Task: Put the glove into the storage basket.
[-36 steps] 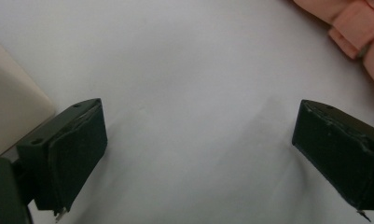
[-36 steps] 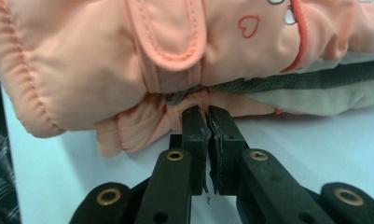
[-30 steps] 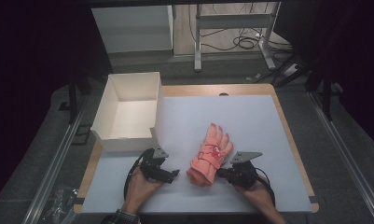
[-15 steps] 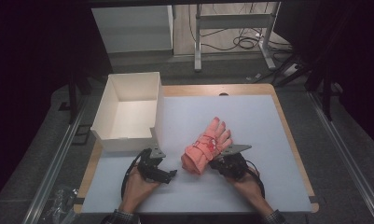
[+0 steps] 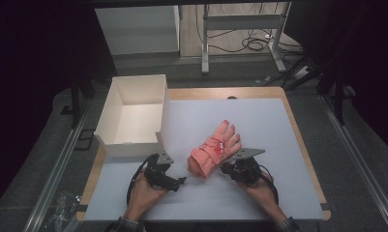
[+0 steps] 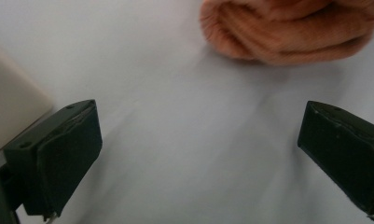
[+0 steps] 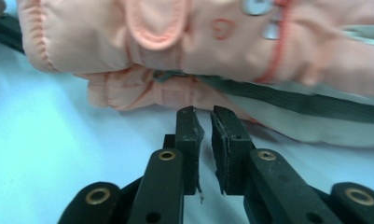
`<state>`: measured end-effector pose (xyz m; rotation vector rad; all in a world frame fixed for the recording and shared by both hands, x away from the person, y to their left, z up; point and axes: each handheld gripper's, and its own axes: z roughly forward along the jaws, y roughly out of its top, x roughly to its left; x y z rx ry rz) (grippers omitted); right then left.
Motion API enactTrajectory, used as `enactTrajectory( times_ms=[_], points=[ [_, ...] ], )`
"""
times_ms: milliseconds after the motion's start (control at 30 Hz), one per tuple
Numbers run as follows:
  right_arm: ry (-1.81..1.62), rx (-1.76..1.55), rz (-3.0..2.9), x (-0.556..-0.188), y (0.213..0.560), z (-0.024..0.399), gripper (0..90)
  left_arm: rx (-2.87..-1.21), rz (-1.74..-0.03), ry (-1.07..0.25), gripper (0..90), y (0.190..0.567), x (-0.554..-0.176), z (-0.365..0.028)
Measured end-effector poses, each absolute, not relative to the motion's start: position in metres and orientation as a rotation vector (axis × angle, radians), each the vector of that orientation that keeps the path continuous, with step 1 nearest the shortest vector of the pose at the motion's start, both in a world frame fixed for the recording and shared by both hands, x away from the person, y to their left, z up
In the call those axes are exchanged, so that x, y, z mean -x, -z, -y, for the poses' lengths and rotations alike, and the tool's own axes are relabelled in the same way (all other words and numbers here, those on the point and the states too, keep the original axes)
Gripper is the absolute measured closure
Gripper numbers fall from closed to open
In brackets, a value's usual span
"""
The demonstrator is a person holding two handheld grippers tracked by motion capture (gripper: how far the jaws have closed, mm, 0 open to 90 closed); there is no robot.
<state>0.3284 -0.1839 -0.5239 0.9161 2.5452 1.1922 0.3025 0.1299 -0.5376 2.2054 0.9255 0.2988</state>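
Observation:
A salmon-pink padded glove pair (image 5: 215, 150) lies on the white table top (image 5: 259, 116), fingers pointing away from the person. In the right gripper view the gloves (image 7: 175, 51) lie just beyond the tips. My right gripper (image 5: 226, 167) sits at their right side; its jaws (image 7: 205, 114) have just been opening and stand a narrow slit apart, with nothing between them. My left gripper (image 5: 177, 173) rests left of the cuff. Its jaws (image 6: 198, 121) have just been opening and stand wide with only bare table between them. The glove cuff (image 6: 292, 32) lies ahead of it.
An open white box (image 5: 131, 149) stands at the table's left, close behind my left gripper, and its corner (image 6: 7, 116) shows beside the left jaw. Beyond the far edge, table legs (image 5: 206, 43) and cables (image 5: 252, 43) are on the floor.
The glove pair has slid slightly away from the front edge, its cuff toward the left. The right hand has edged left with it. The left hand has barely moved.

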Motion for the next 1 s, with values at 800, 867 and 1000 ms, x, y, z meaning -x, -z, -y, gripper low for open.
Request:
enactTrajectory(
  times_ms=[800,867,1000],
  points=[
    [-1.011,-1.089,-2.302,-0.346,0.523,0.263,28.9,-2.274,-0.786,-0.231,0.0,0.469,-0.32,-0.078],
    [-1.0,-1.103,-2.289,-0.348,0.523,0.269,27.7,-2.272,-0.782,-0.228,0.0,0.463,-0.325,-0.072],
    [-0.974,-1.137,-2.272,-0.35,0.525,0.278,26.5,-2.288,-0.786,-0.2,0.0,0.457,-0.338,-0.057]
  ],
)
